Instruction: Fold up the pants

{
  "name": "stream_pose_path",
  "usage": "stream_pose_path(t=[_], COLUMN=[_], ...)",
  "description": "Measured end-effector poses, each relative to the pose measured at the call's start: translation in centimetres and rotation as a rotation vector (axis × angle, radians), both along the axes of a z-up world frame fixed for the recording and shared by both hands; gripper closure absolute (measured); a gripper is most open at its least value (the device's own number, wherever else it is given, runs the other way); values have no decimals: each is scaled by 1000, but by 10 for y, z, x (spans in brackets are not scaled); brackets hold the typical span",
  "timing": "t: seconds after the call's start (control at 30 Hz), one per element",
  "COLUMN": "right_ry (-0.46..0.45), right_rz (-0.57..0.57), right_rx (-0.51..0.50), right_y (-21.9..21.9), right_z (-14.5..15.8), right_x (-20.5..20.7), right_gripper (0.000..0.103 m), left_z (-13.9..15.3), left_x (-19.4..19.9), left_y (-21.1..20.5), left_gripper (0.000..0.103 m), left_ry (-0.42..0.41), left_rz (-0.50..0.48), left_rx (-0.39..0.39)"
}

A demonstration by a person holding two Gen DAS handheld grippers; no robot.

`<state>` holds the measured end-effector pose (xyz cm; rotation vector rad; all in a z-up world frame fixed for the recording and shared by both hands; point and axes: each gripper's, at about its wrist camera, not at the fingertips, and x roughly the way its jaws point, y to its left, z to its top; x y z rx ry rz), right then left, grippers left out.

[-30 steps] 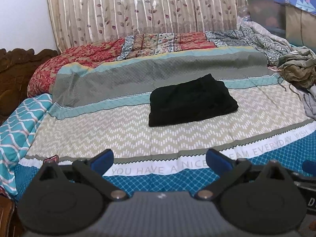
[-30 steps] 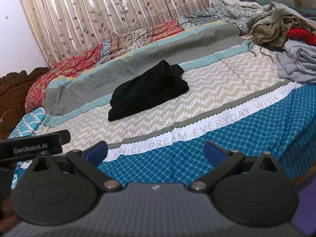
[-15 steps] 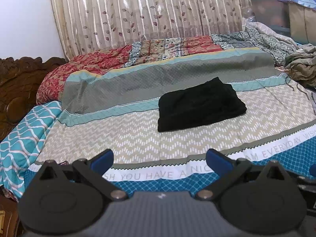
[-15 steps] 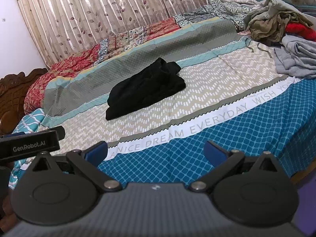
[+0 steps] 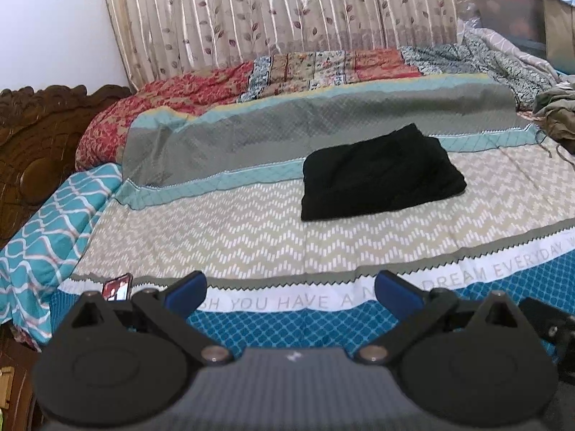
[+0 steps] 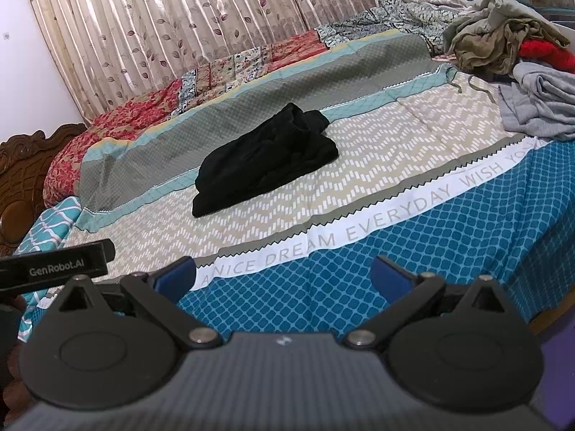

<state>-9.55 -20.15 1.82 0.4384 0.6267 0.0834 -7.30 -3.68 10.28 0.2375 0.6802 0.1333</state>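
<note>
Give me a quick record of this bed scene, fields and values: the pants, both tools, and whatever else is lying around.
pants: black pants, folded into a compact bundle, lying on the bedspread
left tool: left tool, open, empty, back from the pants
right tool: right tool, open, empty, back from the pants
other clothes: unfolded pile at the right side of the bed, grey garment beside it
phone: phone near the bed's front edge
</note>
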Motion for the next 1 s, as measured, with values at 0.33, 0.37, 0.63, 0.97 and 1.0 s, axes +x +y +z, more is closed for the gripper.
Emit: stream_pose_path(t=[0.33, 0.37, 0.63, 0.97, 1.0], right_ry=[34, 36, 48, 57, 59], right_rz=[-3, -3, -1, 0, 1], right_rx=[18, 19, 21, 23, 24], right_y=[-1, -1, 0, -2, -2], right_z=[-6, -6, -9, -11, -11], right_x=[2, 2, 3, 4, 4], right_gripper=[0, 0, 0, 0, 0], left_z=[-19, -21, -35, -43, -43], left_x=[3, 4, 7, 9, 9], left_y=[4, 5, 7, 8, 8], left_gripper=[0, 0, 0, 0, 0], left_ry=[92, 105, 184, 239, 243], left_rz=[-13, -11, -18, -18, -19], left_rx=[-18, -25, -49, -64, -65])
